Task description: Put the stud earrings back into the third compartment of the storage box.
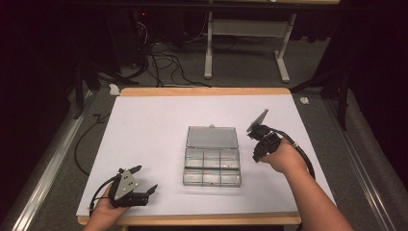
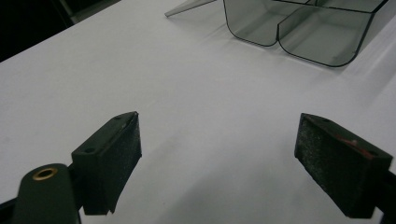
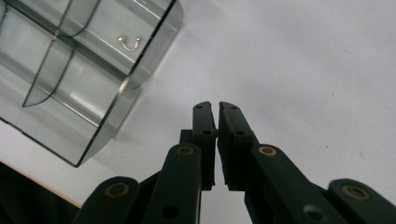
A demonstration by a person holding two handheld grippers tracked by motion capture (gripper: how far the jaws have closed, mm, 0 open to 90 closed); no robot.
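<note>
A clear plastic compartment box (image 1: 211,184) lies on the white table (image 1: 144,125), its lid (image 1: 211,137) folded open at the far side. My left gripper (image 1: 147,178) rests near the front left edge, open and holding nothing, with its jaws (image 2: 219,130) wide apart and aimed at the box's rounded front compartments (image 2: 299,32). To the right of the box, my right gripper (image 1: 255,158) is held above the table, and its jaws (image 3: 215,109) are shut. A tiny tan speck sits between them; I cannot tell what it is. A small metal hook (image 3: 129,43) lies in a corner compartment of the box (image 3: 116,112).
The table's wooden front edge (image 1: 192,220) is close to my left hand. Grey floor, black cables (image 1: 163,62) and a white stand's legs (image 1: 208,57) lie beyond the far edge. Bare white surface spreads left of the box.
</note>
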